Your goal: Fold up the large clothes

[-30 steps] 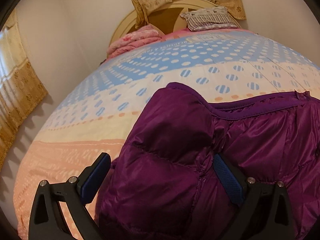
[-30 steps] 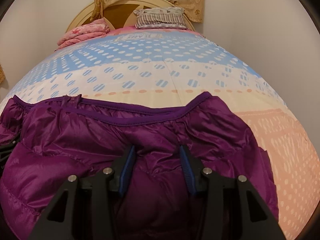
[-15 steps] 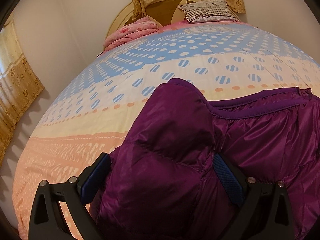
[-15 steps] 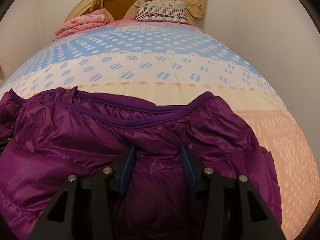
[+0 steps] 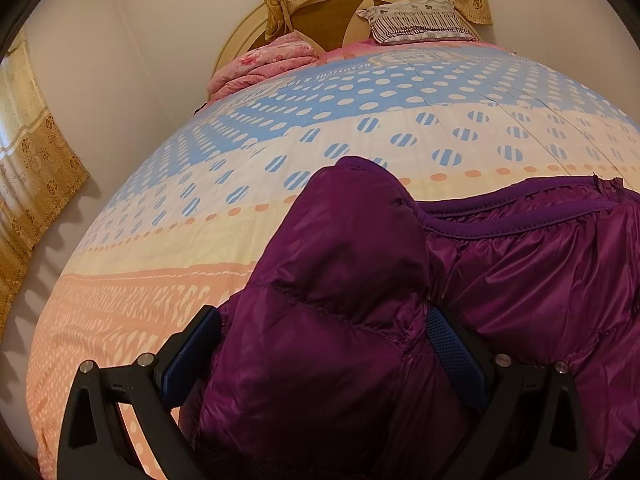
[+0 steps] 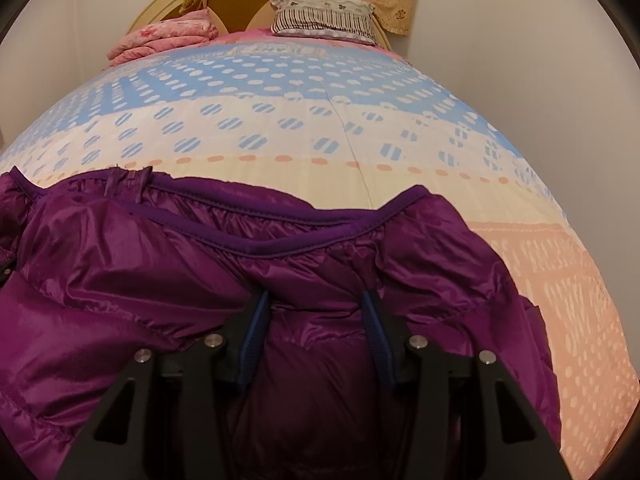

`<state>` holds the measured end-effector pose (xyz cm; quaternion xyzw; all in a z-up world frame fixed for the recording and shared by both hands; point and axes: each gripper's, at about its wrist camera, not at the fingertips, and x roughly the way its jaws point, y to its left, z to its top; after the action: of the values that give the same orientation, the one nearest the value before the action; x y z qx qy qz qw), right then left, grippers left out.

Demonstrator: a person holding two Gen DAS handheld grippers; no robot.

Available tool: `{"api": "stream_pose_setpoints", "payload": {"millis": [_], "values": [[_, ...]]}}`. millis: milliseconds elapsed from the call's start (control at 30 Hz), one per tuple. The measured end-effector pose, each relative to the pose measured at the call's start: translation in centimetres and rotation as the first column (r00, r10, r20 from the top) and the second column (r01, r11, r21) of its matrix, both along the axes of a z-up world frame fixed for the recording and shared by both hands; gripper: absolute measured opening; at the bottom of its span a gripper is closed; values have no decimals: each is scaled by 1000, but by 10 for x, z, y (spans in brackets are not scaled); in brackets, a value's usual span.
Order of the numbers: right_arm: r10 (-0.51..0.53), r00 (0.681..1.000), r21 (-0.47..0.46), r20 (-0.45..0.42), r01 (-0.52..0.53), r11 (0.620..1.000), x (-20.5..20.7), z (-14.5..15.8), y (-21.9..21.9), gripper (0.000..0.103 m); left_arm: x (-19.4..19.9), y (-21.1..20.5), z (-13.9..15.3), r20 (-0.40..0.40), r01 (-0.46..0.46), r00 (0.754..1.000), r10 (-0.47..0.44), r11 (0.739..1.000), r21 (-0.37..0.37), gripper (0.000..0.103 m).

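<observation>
A purple puffy jacket (image 5: 520, 280) lies bunched on the near part of the bed, its banded hem toward the headboard. My left gripper (image 5: 322, 316) holds a thick fold at the jacket's left end, and the padding bulges up between the blue pads (image 5: 452, 350). In the right wrist view the same jacket (image 6: 120, 260) spreads across the lower frame. My right gripper (image 6: 315, 296) is shut on a gathered fold near its right end, just below the hem. The fabric hides the fingertips of both.
The bed (image 5: 360, 92) has a dotted blue, cream and peach cover. At its head lie a folded pink blanket (image 5: 264, 64) and a striped pillow (image 5: 416, 20) against a round headboard. Walls stand close on both sides. A gold curtain (image 5: 32, 168) hangs at left.
The right gripper has tipped slightly downward with the jacket still in it. The headboard sits a little higher in both views. The left gripper has stayed in place.
</observation>
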<state>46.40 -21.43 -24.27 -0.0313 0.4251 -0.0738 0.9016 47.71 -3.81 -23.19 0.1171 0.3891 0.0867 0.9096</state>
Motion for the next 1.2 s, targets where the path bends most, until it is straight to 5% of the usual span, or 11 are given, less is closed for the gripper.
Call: {"api": "stream_pose_setpoints", "payload": {"millis": [300,500,700,800,1200], "values": [[-7,999,-44,-31,6,999,1,8,8,51,-2,-2,10,-35,-19,999,20,999,41,102],[2,992,46,123,-8,999,-26,58,43,57,-45,-9,61,115,14,993,-5,997,-76,102],[18,998,49,52,-21,999,-18,22,70,57,-39,-23,14,20,4,1000,-4,999,-33,102],[10,998,71,60,-14,997,-18,10,65,58,-40,-18,12,31,-5,999,7,998,-65,102],[14,999,3,33,-14,1000,-11,0,73,59,-36,-32,2,8,-19,1000,19,1000,9,102]]}}
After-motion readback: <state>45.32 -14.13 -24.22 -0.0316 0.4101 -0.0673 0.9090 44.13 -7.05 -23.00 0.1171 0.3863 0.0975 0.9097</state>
